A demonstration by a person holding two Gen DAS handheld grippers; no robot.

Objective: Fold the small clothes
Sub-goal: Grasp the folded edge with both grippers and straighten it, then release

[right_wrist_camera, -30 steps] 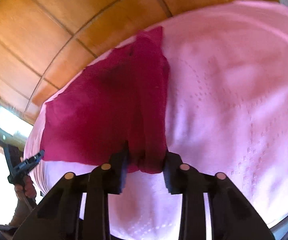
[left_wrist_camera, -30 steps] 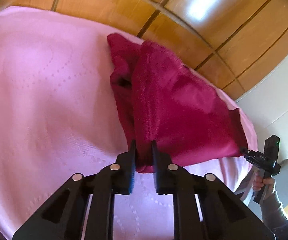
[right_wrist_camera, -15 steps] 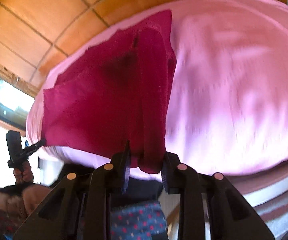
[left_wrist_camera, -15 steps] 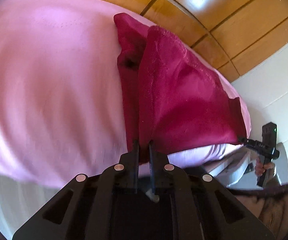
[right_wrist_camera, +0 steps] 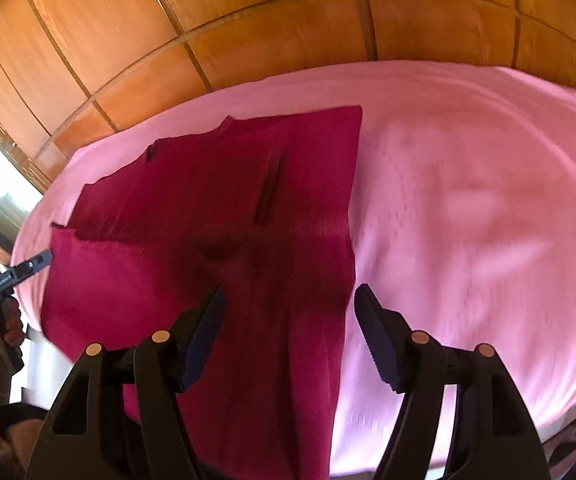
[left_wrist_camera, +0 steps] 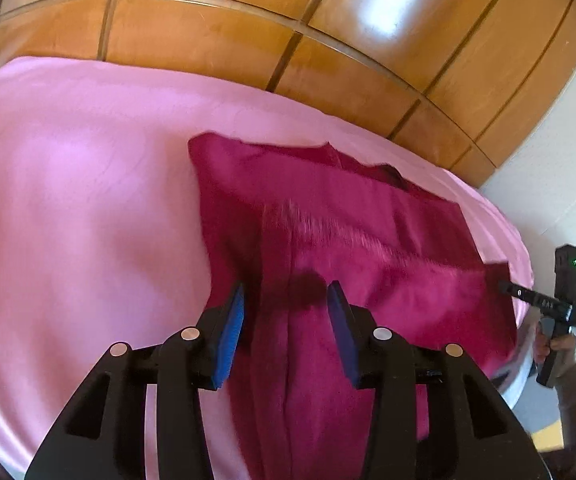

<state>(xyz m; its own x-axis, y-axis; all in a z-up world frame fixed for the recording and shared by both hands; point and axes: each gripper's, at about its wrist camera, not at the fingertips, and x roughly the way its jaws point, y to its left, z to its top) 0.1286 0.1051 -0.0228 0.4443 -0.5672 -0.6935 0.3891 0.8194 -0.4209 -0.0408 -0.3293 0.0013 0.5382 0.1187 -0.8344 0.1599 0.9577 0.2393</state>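
Note:
A dark red fleece garment (left_wrist_camera: 351, 248) lies spread on the pink bed cover (left_wrist_camera: 80, 208), its near part hanging over the front edge. It also shows in the right wrist view (right_wrist_camera: 216, 208). My left gripper (left_wrist_camera: 286, 304) is open above the garment's left near part, holding nothing. My right gripper (right_wrist_camera: 288, 304) is open above the garment's right near edge, empty. In the left wrist view the right gripper (left_wrist_camera: 543, 300) shows at the garment's far right corner. In the right wrist view the left gripper (right_wrist_camera: 12, 276) shows at its left corner.
A wooden panelled headboard (left_wrist_camera: 248, 40) runs behind the bed. A white wall (left_wrist_camera: 559, 168) stands at the right. The pink cover (right_wrist_camera: 467, 200) stretches to the right of the garment.
Both grippers have opened and let go of the garment. It was held up folded; now it lies spread flat on the bed and over the front edge.

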